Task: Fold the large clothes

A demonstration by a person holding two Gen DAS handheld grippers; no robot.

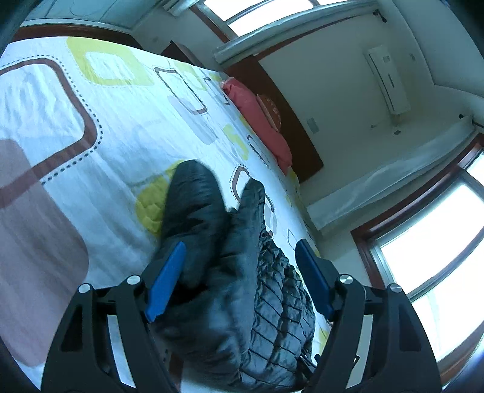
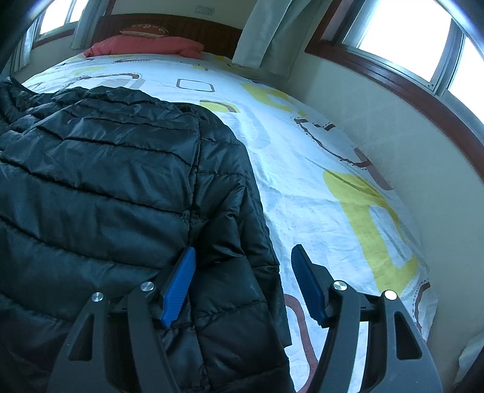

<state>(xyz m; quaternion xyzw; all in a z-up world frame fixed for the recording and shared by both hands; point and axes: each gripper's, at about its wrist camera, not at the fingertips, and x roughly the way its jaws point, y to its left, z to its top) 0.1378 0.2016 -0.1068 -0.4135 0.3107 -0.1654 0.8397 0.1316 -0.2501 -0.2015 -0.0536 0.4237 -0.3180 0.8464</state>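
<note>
Hovering both wide-open grippers, left gripper (image 1: pixel 240 275) and right gripper (image 2: pixel 243 282), over the black quilted puffer jacket (image 2: pixel 121 187) on the patterned white bedsheet (image 2: pixel 302 181), we judge the next move is pinching its edge to start a fold

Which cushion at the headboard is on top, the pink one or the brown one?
The brown round cushion, leaning on the headboard; the long pink pillow lies flat on the bedspread below.
</note>
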